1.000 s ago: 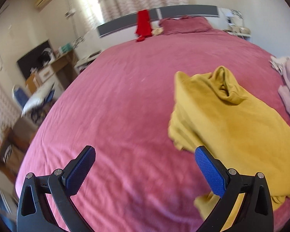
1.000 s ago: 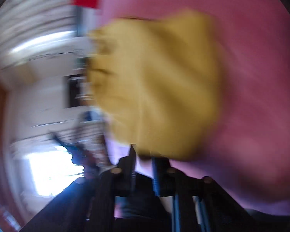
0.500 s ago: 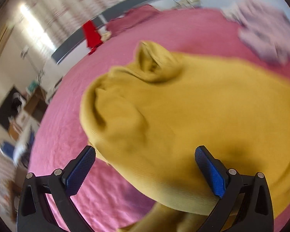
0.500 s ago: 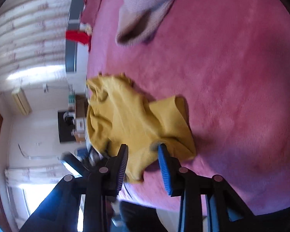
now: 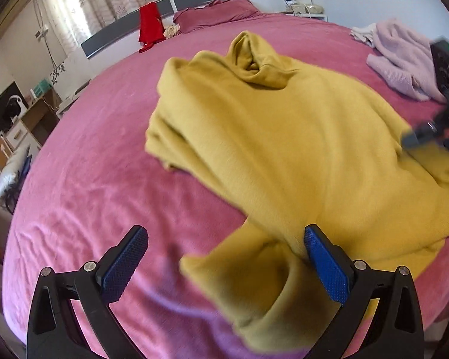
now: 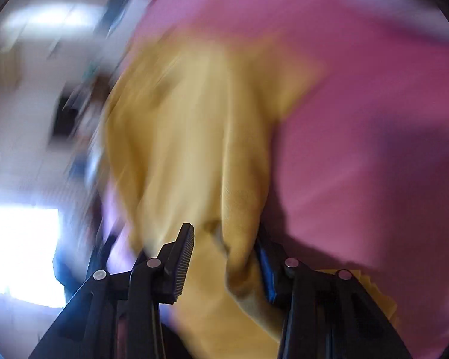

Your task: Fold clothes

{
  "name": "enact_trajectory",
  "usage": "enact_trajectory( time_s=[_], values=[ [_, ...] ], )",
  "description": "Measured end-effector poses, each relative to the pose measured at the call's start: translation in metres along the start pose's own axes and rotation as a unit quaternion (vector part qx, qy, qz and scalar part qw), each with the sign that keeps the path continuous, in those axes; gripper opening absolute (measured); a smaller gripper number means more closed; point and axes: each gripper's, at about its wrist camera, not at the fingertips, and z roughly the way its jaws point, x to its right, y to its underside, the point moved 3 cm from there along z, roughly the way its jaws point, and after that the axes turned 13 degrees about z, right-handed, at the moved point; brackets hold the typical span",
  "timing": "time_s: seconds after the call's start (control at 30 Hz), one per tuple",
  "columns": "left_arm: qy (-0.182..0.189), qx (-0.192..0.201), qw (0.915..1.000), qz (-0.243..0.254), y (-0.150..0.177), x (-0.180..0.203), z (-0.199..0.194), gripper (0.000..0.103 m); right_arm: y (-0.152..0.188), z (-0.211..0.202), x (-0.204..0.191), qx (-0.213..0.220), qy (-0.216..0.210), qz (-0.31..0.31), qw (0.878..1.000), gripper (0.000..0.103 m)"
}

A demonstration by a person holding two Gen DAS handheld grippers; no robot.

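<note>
yellow sweater [image 5: 284, 149] lies heaped across the pink bedspread [image 5: 104, 179] in the left wrist view, its body doubled over in thick soft rolls at the left edge, its collar standing up in a puckered cone, one sleeve [image 5: 254, 284] trailing loose toward the camera. as a fold it looks partial at best: layers overlap but edges do not line up, and the sleeve is not tucked. whether this is a garment being gathered or one being opened out again, the heap alone does not settle. the left gripper [image 5: 224, 266] hangs with its blue ribbed pads spread wide, the loose sleeve lying between and under them, nothing pinched. at far right the right gripper [image 5: 428, 134], dark and blurred, sits at the sweater's edge. a pale lilac knit [image 5: 404, 59] lies crumpled near the far side of the bed, a red cloth [image 5: 148, 27] hangs at the grey headboard [image 5: 194, 0].

in the right wrist view, heavy blur smears everything. the yellow sweater [image 6: 200, 149] fills the centre as a matte, fine-knit drape over the pink bedspread [image 6: 359, 104]. the right gripper [image 6: 224, 254] stands partly parted with a bunched fold of the fabric between its pads; whether they actually pinch it cannot be told.
</note>
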Motion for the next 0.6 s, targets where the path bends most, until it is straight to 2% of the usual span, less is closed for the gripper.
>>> enact_trajectory(
  time_s=[0.1,0.17,0.27,0.4,0.5,0.57,0.6],
  values=[
    [0.004,-0.021,0.9997,0.013,0.023,-0.007,-0.005,0.103,0.008,-0.005,0.001,-0.004,-0.025,0.012,1.0,0.041],
    [0.013,-0.029,0.9995,0.005,0.033,-0.013,-0.009,0.103,0.014,-0.008,0.002,-0.006,-0.041,0.021,0.999,0.041],
    [0.023,-0.022,0.9994,-0.012,0.037,-0.021,-0.021,0.103,0.022,-0.013,0.003,-0.01,-0.066,0.033,0.997,0.041],
    [-0.003,0.009,0.9999,0.007,0.019,-0.019,-0.038,0.103,0.033,-0.019,0.004,-0.015,-0.099,0.049,0.994,0.042],
    [-0.006,0.026,0.9995,0.014,0.003,-0.018,-0.045,0.103,0.023,-0.026,0.017,-0.021,-0.07,0.058,0.996,0.043],
    [-0.003,0.036,0.9993,0.011,-0.007,-0.019,-0.049,0.103,0.025,-0.012,0.015,-0.041,-0.048,0.045,0.997,0.043],
    [-0.002,0.04,0.9992,0.006,-0.01,-0.02,-0.053,0.103,0.022,-0.002,0.009,-0.047,-0.054,0.046,0.996,0.043]
  ],
)
